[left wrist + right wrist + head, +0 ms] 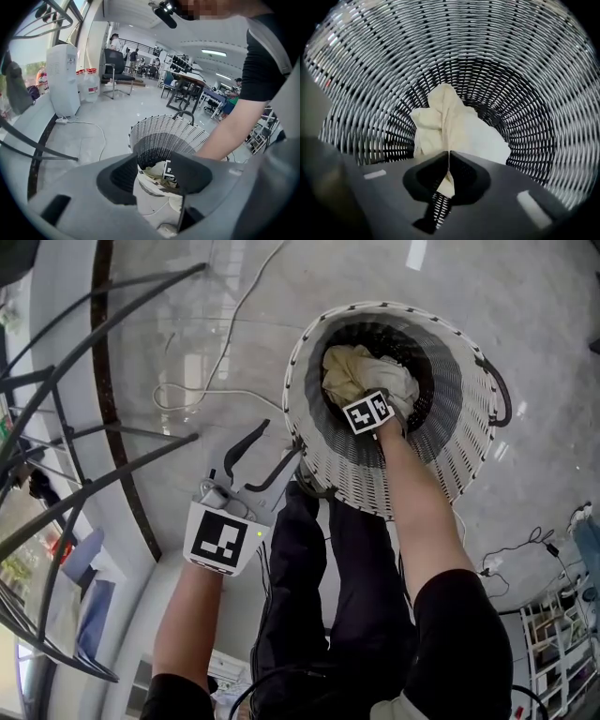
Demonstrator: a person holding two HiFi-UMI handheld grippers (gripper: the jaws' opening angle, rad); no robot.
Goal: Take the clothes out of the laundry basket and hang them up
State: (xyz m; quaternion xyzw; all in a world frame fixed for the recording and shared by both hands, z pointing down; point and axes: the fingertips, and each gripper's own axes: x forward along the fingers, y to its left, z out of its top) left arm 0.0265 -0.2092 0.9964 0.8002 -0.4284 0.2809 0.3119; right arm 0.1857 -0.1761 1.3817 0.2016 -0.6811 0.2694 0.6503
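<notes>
A white and black woven laundry basket [450,456] stands on the grey floor in front of me. A cream garment [349,373] lies bunched at its bottom. My right gripper [368,411] reaches straight down into the basket, only its marker cube showing from above. In the right gripper view the right gripper [449,157] is shut, its jaws pinching a fold of the cream garment [450,122] against the basket wall [525,70]. My left gripper [272,451] hovers open and empty just left of the basket rim. In its own view the left gripper [152,171] looks toward the basket [164,131].
A black metal drying rack [94,474] stands at the left. A white cable [225,352] runs over the floor behind the basket. A white appliance [63,79] stands by the window, with desks, chairs and people farther back. More cables [525,549] lie at the right.
</notes>
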